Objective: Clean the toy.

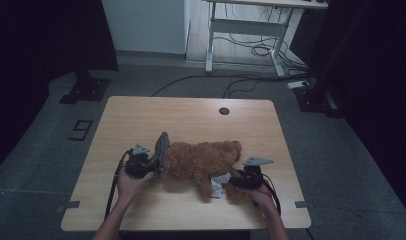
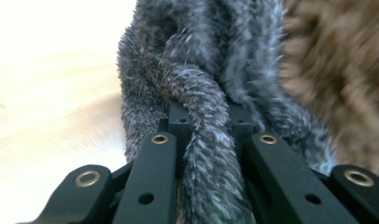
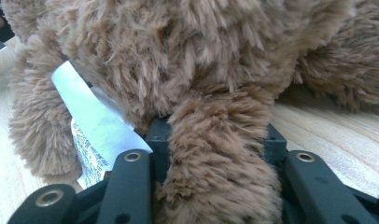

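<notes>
A brown plush dog [image 1: 203, 159] lies on its side across the near half of the wooden table [image 1: 191, 117], head toward the right. At its left end a grey furry piece [image 1: 161, 150] stands up against it, and the left gripper [image 1: 150, 165], held in the person's left hand [image 1: 131, 184], is clamped on that grey fur. The right gripper [image 1: 235, 180], in the right hand [image 1: 261, 196], grips a brown leg near a white label [image 1: 218, 184]. Cables trail across the floor beyond the table.

1. The plush dog [image 1: 203, 160] lies on the table [image 1: 191, 115], near its front edge.
2. A furry garment [image 1: 161, 150] touches its left end.
3. A tag [image 1: 218, 184] lies under it, at the front.
4. The left gripper [image 1: 152, 169] sits left of the dog, the right gripper [image 1: 237, 181] at its front right.
</notes>
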### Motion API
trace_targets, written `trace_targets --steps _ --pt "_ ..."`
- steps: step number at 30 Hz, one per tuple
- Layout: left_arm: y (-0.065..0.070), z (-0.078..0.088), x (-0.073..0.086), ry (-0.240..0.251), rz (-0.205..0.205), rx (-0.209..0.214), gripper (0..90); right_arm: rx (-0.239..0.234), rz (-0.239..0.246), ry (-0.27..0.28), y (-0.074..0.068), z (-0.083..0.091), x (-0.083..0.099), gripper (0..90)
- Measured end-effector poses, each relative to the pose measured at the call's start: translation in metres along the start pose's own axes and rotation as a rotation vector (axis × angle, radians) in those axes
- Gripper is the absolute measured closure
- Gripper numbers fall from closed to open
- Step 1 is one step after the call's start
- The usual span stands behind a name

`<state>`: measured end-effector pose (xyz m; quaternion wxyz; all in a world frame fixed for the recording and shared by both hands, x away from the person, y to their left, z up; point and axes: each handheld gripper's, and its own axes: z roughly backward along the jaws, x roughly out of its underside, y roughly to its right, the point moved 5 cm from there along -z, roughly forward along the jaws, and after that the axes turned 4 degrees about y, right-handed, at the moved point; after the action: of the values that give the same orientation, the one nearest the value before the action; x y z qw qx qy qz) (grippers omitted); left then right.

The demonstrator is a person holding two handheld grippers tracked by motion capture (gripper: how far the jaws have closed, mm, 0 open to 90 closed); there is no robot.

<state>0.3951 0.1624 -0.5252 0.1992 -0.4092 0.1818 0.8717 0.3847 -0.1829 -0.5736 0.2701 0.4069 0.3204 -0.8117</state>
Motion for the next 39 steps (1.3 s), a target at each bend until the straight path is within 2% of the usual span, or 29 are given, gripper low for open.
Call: trace_targets --steps 3,5,7,9,11,15,17,20,22,25,29,32,39 --pt "0.004 0.013 -0.021 0.049 -0.023 -0.001 77.5 0.005 -0.003 0.001 0.001 -0.001 0.000 59.5" --pt "0.013 0.022 -0.037 0.088 -0.049 0.006 77.5 0.007 -0.003 0.003 0.001 -0.001 -0.001 59.4" --pt "0.030 0.027 -0.054 0.123 -0.080 0.029 77.5 0.010 -0.005 0.003 0.001 -0.001 -0.001 59.2" --pt "0.048 0.026 -0.066 0.137 -0.115 0.057 77.4 0.009 -0.006 0.004 0.001 -0.001 -0.001 59.1" --pt "0.066 0.021 -0.075 0.136 -0.147 0.082 77.4 0.011 -0.005 0.004 0.001 -0.001 -0.001 59.1" --pt "0.109 -0.008 -0.091 0.095 -0.216 0.124 77.4 0.011 -0.003 0.002 0.001 -0.001 0.000 59.0" --pt "0.123 -0.026 -0.094 0.063 -0.240 0.126 77.4 0.012 0.000 0.001 0.001 -0.001 0.000 59.0" --pt "0.134 -0.053 -0.088 0.002 -0.253 0.118 77.4 0.009 0.001 0.000 0.001 -0.001 -0.001 59.0" --pt "0.134 -0.059 -0.084 0.003 -0.256 0.107 77.5 0.012 0.001 -0.002 0.001 -0.001 0.000 59.0" --pt "0.128 -0.056 -0.082 0.008 -0.248 0.101 77.6 0.012 0.002 0.000 0.001 -0.001 0.000 59.0" --pt "0.110 -0.046 -0.079 -0.001 -0.249 0.056 77.6 0.013 -0.001 0.000 0.001 -0.001 0.000 58.9" --pt "0.094 -0.036 -0.076 0.007 -0.226 0.043 77.5 0.007 -0.008 0.001 0.000 -0.001 0.000 58.7" --pt "0.068 -0.017 -0.074 0.025 -0.203 -0.004 77.4 0.006 -0.007 0.001 0.000 -0.002 0.000 58.6"
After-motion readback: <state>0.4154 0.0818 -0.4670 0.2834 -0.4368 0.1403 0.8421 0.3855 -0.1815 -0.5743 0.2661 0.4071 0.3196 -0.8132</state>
